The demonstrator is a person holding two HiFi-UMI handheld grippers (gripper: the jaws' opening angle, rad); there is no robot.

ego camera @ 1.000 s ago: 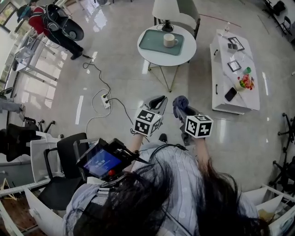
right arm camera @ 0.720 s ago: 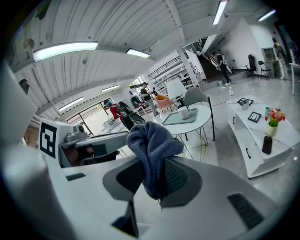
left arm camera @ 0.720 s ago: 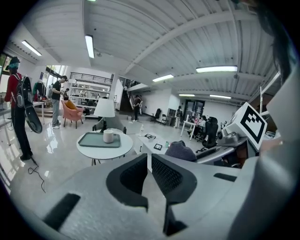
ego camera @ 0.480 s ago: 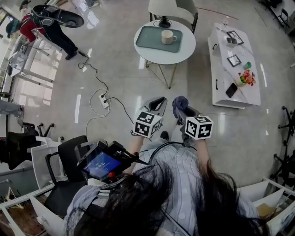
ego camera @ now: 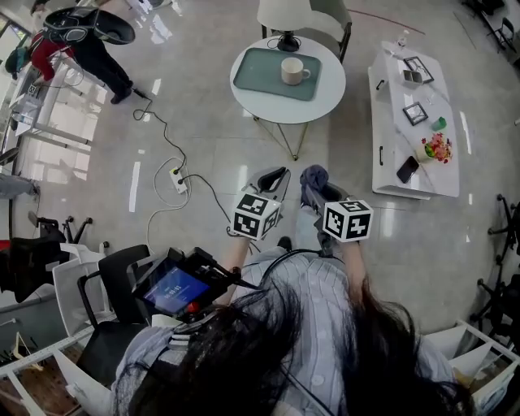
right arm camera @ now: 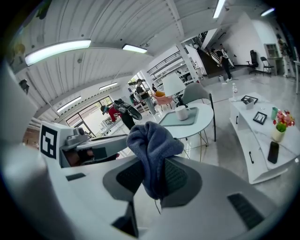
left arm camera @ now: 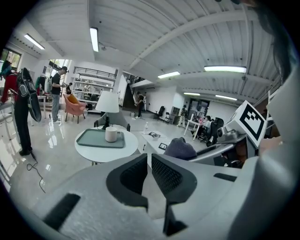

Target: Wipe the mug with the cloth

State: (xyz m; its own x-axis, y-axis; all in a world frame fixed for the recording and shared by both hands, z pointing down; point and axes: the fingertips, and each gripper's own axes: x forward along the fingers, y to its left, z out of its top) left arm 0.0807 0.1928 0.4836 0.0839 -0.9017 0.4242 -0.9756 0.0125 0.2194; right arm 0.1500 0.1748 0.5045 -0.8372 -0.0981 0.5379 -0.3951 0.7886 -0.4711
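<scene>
A white mug (ego camera: pixel 293 71) stands on a green tray (ego camera: pixel 264 77) on a round white table (ego camera: pixel 325 89), well ahead of both grippers. My right gripper (ego camera: pixel 315 185) is shut on a bunched blue-grey cloth (ego camera: pixel 314 176), which sticks up from between the jaws in the right gripper view (right arm camera: pixel 151 150). My left gripper (ego camera: pixel 271 180) is held beside it, with its jaws nearly together and nothing between them (left arm camera: pixel 149 171). The left gripper view shows the mug (left arm camera: pixel 111 134) far off and the cloth (left arm camera: pixel 180 149) to the right.
A low white cabinet (ego camera: pixel 390 138) at the right holds picture frames, a phone and flowers. A lamp (ego camera: pixel 286 16) and a chair stand behind the table. A power strip with cables (ego camera: pixel 175 175) lies on the floor. An office chair (ego camera: pixel 122 284) is at the left. A person (ego camera: pixel 73 41) stands far left.
The head view drifts slightly over the floor. Both grippers keep the same side-by-side pose, with the cloth still in the right one.
</scene>
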